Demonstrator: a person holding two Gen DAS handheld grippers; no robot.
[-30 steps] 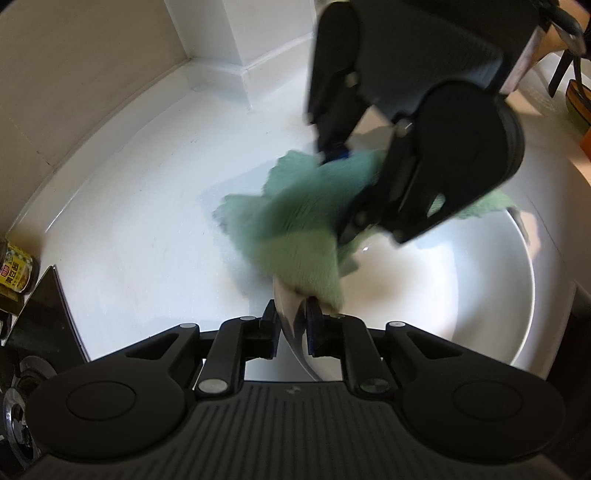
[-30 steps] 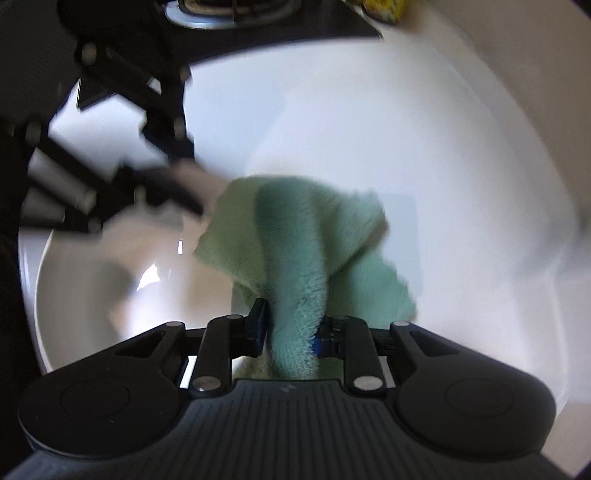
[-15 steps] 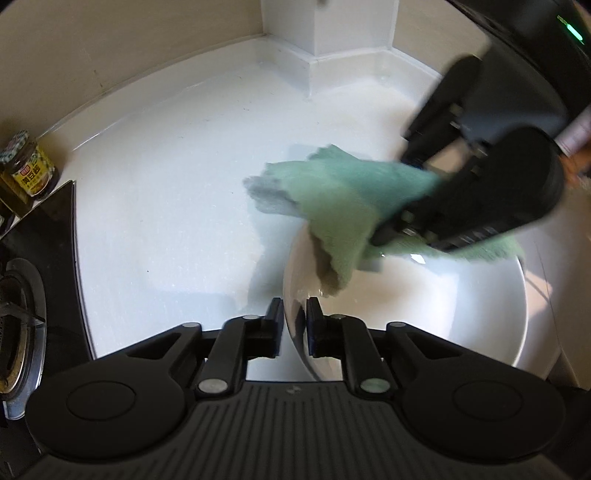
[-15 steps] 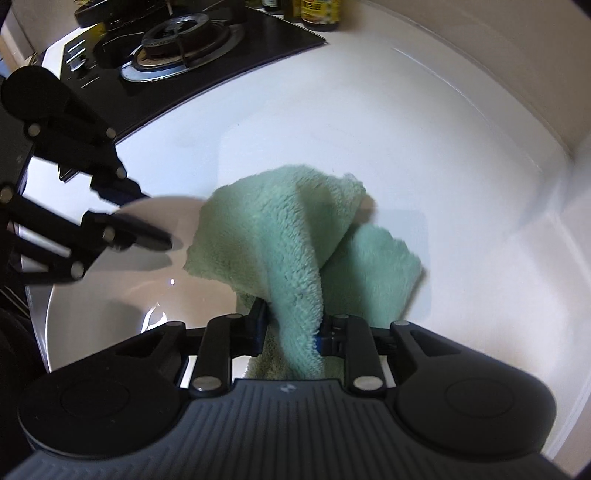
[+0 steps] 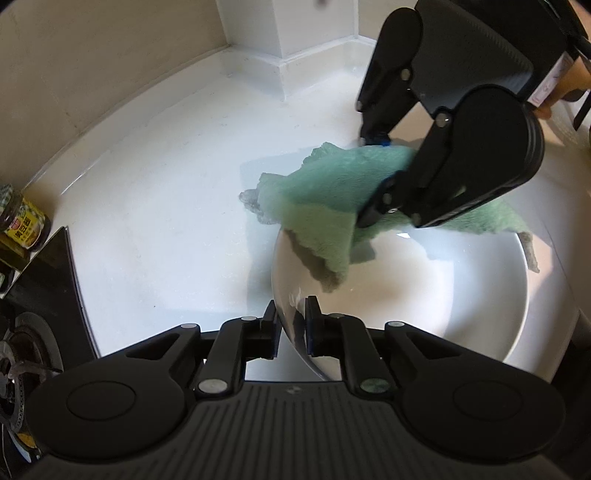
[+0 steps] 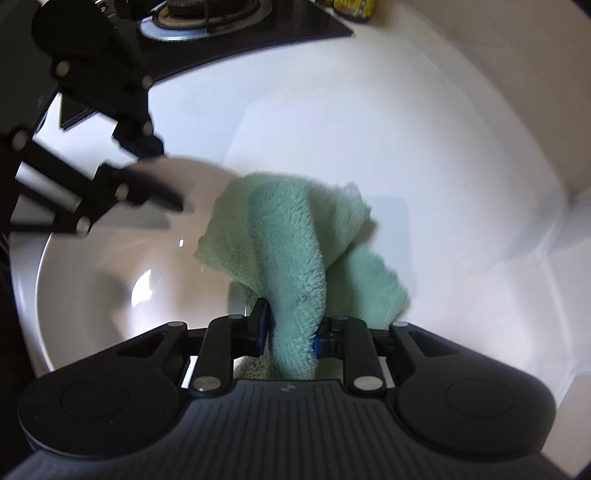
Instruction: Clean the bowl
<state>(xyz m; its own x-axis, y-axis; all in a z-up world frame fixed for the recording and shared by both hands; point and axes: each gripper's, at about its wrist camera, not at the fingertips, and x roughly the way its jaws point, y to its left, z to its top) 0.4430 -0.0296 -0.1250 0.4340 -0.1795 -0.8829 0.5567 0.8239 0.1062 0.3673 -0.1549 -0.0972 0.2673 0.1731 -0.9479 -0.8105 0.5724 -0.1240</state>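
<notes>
- A white bowl (image 5: 461, 295) sits on a white countertop (image 5: 166, 229) in a kitchen corner, its near rim clamped between the two fingers of the left gripper (image 5: 291, 326), one finger outside the wall and one inside.
- The right gripper (image 6: 290, 330) is clenched on a green cloth (image 6: 295, 251), a thick fold of fleece pinched between its fingers just above the blue pads.
- From the left wrist view, the right gripper (image 5: 373, 177) reaches in from the upper right, its black body above the far side of the bowl, the green cloth (image 5: 325, 206) draped across the bowl's far-left rim, with one corner hanging down inside the bowl and another spilling onto the countertop.
- From the right wrist view, the bowl (image 6: 110, 280) lies to the left of the cloth, slightly blurred, and the left gripper (image 6: 155, 177) grips its far rim.
- A black gas hob (image 6: 207, 22) borders the countertop beyond the bowl in the right wrist view; the same hob (image 5: 33, 332) shows at the lower left edge in the left wrist view.
- A jar with a yellow label (image 5: 22, 225) stands near the hob's corner, against the beige wall (image 5: 92, 55).
</notes>
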